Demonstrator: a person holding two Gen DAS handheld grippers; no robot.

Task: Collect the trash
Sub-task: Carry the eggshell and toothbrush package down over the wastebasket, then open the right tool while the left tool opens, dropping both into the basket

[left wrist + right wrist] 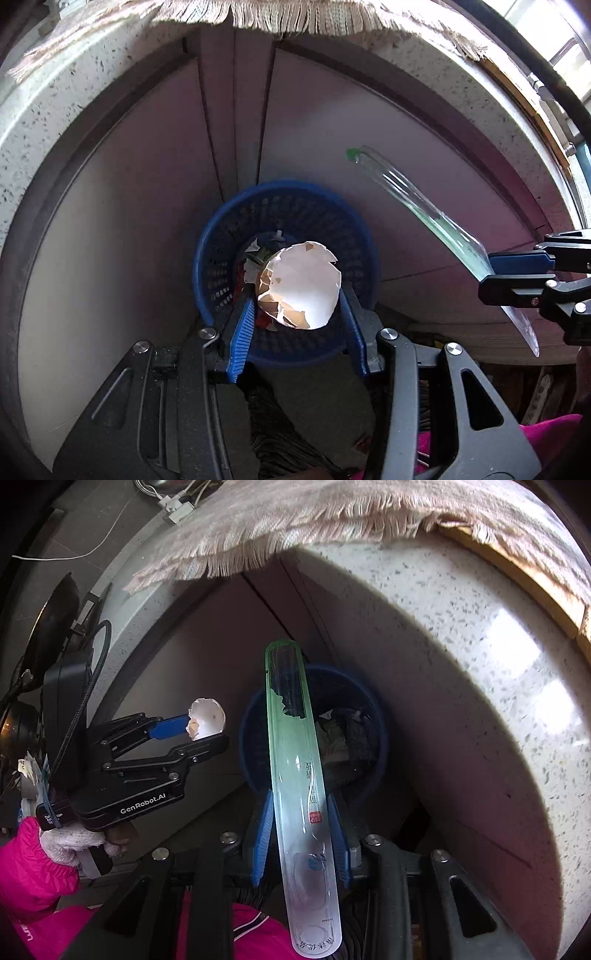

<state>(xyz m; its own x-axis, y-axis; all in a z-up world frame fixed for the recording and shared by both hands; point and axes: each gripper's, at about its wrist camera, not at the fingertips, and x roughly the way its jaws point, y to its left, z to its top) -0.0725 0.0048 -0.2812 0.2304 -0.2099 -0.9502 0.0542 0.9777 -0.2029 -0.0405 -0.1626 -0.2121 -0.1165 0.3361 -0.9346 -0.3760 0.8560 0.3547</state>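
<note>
A cracked white eggshell, jagged-edged and hollow, sits clamped between the left tongs directly above the blue perforated plastic bin. The right tongs are closed on a long clear plastic package, green-tinted at its far end, also above the bin. A fringed woven cloth overhangs the speckled stone counter over the bin.

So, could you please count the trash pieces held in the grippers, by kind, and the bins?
Broken white eggshell, in left gripper: 1
Long clear plastic package with green edge, in right gripper: 1
Round blue plastic mesh basket: 1
Total: 3
</note>
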